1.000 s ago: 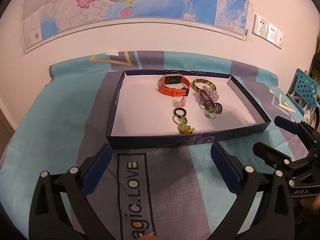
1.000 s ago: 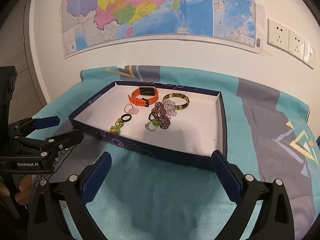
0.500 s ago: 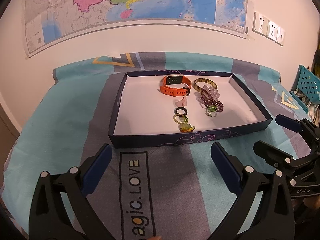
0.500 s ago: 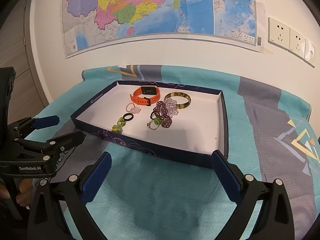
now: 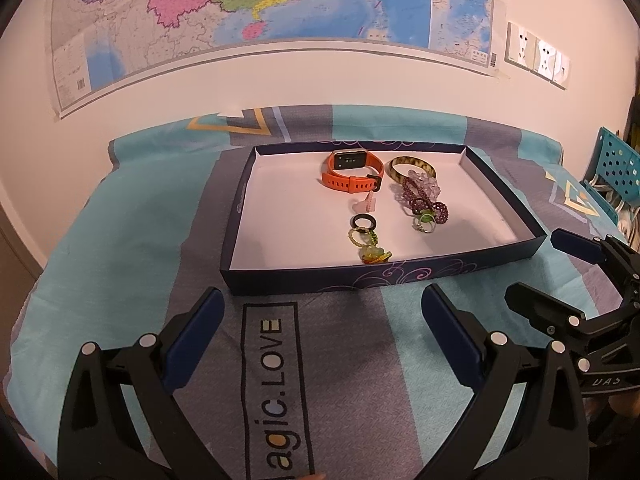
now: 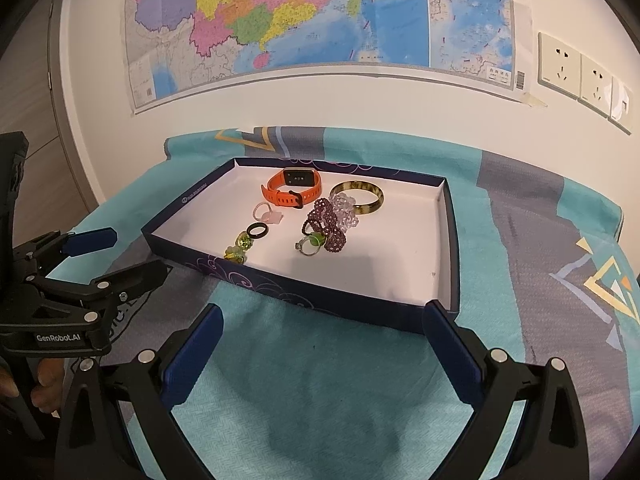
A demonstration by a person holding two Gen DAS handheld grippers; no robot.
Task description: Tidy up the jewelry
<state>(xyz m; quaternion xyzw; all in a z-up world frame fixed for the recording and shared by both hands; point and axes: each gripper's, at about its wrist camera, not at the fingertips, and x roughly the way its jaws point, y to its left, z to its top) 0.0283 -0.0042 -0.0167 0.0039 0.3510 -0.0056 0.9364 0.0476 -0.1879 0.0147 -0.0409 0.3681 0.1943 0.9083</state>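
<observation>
Cloth (image 5: pixel 120 248) in teal and grey covers the table below a wall map (image 5: pixel 280 12). On it lies a shallow dark-blue tray (image 5: pixel 360 280) with a white floor, and all the jewelry sits inside, toward the far middle. Largest is the orange watch (image 5: pixel 351 175) near the far wall, with a tortoiseshell bangle (image 5: pixel 412 169) just to its right. Purple and clear beaded bracelets (image 5: pixel 420 198) are heaped against the bangle's near side, and a green-stone ring (image 5: pixel 425 222) touches that heap. Left of it run a pink ring (image 5: pixel 366 203), a black ring (image 5: pixel 363 223) and green beaded rings (image 5: pixel 370 249), in a line toward the near wall. The left gripper (image 5: pixel 320 312) and right gripper (image 6: pixel 322 322) hang short of the tray's near edge, each spread wide with nothing between the fingers.
</observation>
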